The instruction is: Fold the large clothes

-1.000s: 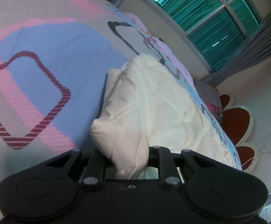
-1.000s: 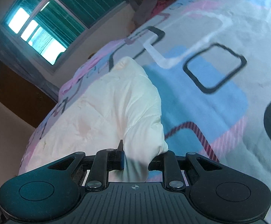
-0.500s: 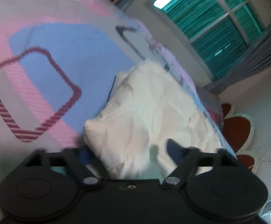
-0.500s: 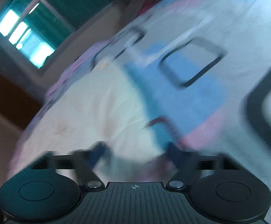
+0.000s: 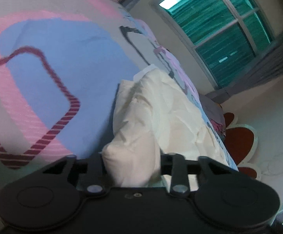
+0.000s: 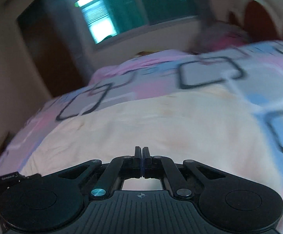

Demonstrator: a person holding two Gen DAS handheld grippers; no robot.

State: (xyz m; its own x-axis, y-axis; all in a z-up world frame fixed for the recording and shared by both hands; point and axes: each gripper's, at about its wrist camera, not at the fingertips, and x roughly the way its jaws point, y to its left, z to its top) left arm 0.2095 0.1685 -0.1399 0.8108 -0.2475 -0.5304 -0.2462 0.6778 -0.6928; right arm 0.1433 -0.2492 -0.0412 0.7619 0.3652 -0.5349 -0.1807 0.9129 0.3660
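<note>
Garment: cream quilted garment (image 5: 161, 113) lies spread on the patterned bedspread (image 5: 59, 62), below the window (image 5: 219, 27).
Handling: we judge it soft, light and puffy; it bunches rather than creases, and thick layers could slip from a shallow pinch.
Hold point: we favour a corner or hem edge, taken deep between the fingers.
Left gripper (image 5: 131, 161): a bunched end of the cloth sits between its fingers, which appear clamped on it; the rest trails ahead along the bed.
Right gripper (image 6: 142, 156): fingers pressed together with nothing between them, poised just above the broad flat panel (image 6: 151, 128); this view is blurred.
</note>
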